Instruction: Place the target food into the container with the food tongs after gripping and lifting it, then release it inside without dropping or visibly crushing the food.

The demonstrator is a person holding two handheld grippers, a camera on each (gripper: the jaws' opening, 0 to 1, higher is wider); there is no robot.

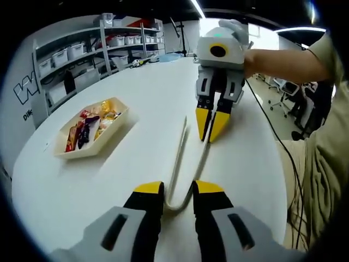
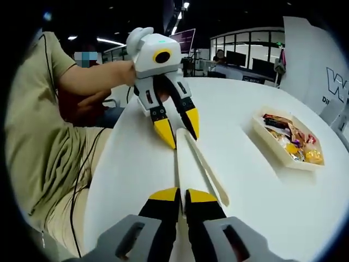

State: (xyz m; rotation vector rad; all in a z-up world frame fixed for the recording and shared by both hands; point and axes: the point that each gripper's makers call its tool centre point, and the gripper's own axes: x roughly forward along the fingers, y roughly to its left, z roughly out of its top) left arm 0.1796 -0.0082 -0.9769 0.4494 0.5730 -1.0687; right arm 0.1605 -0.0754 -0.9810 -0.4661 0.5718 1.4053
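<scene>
While both grippers — the left gripper part-open around the bend, the right gripper nearly closed on one arm — grasp the tongs lying on the white table, the snacks sit untouched in their tray at far left.

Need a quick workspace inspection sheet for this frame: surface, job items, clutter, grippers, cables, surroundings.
Surface: white table, round-edged, clean.
Job's things: food tongs lying flat on the table between the two grippers; container holding wrapped snacks, apart from the tongs.
Clutter: nothing seen.
Grippers: left hand-held gripper straddling the tongs' bend, jaws parted; right hand-held gripper at the tongs' tips, jaws narrowly closed on one arm.
Cables: black cable trailing off the table edge beside the person.
Surroundings: shelving with bins, office chairs, windows.
</scene>
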